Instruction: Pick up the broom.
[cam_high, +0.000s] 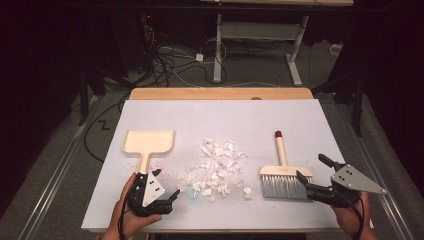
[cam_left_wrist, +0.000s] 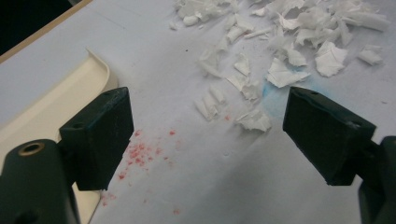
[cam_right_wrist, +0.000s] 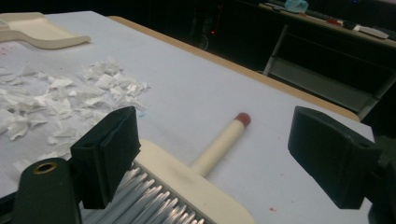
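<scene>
The white surface (cam_high: 220, 112) carries a cream dustpan (cam_high: 149, 141) at left, torn paper scraps (cam_high: 215, 170) mid-surface and a brush (cam_high: 284, 175) at right. Left claw (cam_high: 166, 186), spread, seemingly beside the dustpan's handle; right claw (cam_high: 312, 169), spread, just beside the brush head.

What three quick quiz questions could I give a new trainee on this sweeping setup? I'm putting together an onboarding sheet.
1. True or false: the right gripper is already shut on the brush.
2. Which lies between the dustpan and the brush: A) a sponge, B) torn paper scraps, C) a cup?
3. Fill in: the tip of the brush handle is coloured ____.

Key
1. False. In the right gripper view its jaws stand wide apart around the brush head.
2. B.
3. Red. The left gripper, also open, sits beside the dustpan handle on the table.
</scene>
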